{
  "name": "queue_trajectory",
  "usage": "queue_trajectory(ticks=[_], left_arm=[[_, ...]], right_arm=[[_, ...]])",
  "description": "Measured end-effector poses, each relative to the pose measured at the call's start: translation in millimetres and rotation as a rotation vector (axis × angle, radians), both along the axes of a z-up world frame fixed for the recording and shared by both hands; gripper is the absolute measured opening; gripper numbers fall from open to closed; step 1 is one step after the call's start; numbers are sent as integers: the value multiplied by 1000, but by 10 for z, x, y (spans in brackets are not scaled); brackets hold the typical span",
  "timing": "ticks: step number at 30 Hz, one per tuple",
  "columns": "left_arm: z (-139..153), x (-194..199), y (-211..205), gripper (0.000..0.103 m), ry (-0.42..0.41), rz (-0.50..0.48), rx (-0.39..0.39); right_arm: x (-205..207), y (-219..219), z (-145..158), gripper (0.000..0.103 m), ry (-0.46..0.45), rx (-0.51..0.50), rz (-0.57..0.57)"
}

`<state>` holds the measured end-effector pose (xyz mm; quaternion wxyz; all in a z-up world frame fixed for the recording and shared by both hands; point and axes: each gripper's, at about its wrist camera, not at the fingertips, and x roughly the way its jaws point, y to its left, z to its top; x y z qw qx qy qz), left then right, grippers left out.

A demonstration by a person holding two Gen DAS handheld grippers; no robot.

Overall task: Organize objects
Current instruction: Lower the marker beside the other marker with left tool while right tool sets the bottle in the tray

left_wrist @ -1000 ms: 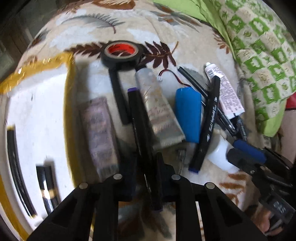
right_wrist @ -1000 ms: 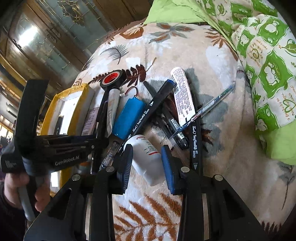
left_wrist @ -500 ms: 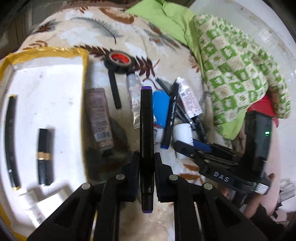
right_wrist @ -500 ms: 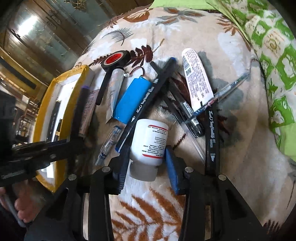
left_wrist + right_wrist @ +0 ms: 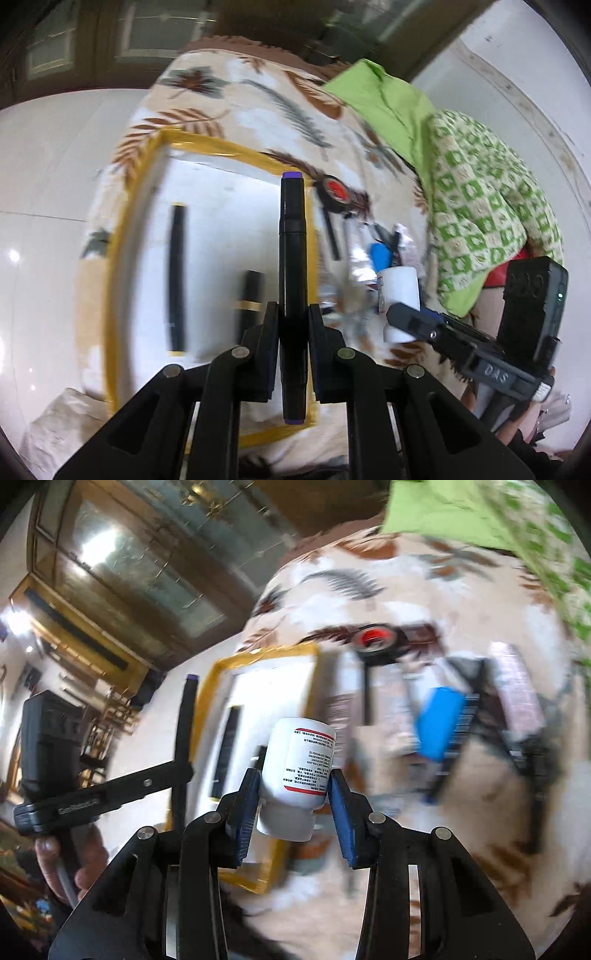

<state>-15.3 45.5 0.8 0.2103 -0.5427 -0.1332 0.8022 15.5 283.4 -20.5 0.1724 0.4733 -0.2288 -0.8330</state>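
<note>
Left gripper clamping marker; right gripper clamping bottle.

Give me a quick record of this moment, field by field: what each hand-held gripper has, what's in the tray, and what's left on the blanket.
left hand-held gripper: shut on black marker with purple ends, held above the tray
right hand-held gripper: shut on white bottle with red-trimmed label
tray: white, yellow-edged; holds a long black pen and a black tube with gold band
left on blanket: black tape roll with red core, blue cylinder, other blurred pens and tubes
image quality: motion blur, small labels unreadable
</note>
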Motion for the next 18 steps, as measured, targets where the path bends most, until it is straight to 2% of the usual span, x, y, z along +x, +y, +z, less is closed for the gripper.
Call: queue_trajectory(ticks=[6,12,16,18], left_arm=[[-236,-242,-226,13,-27,38,-17],[-530,-376,-231,13,-62,38,-13],[-649,-473,-172,13,-63,28,-74],[-710,-510,-166,13,-76,24,-76]], right_arm=[[-290,-492,-101,38,-40,39,48],[-538,-676,-267,38,-88,98,55],[-674,-712,-355,38,-111,132,41],[-760,-722,-379,38,-112,159,32]])
